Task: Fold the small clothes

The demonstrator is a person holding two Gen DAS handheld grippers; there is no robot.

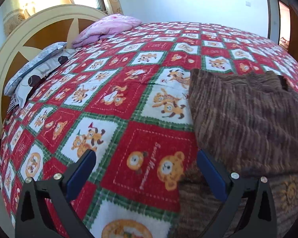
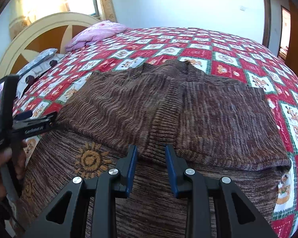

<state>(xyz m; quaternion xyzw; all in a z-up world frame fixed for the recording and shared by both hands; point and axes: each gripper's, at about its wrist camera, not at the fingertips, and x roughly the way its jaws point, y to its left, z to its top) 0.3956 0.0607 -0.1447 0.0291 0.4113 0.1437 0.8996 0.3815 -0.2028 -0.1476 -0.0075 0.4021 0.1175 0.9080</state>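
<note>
Here, a curved cream headboard (image 1: 29, 25) stands at far left, with a patterned pillow (image 1: 35, 67) and a pink quilt (image 1: 109, 27) beside it on the red bear-print bedspread (image 1: 113, 99). The left gripper (image 1: 146, 170) hovers wide open and empty over the bedspread, its right finger at the edge of the brown knit sweater (image 2: 168, 107). The right gripper (image 2: 151, 158) hangs partly open above the sweater's folded middle. The sweater's near hem runs out of frame.

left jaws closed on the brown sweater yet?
No: in the left wrist view the left gripper has its jaws spread wide over the bedspread, with the brown sweater beside them, ungrasped.
</note>
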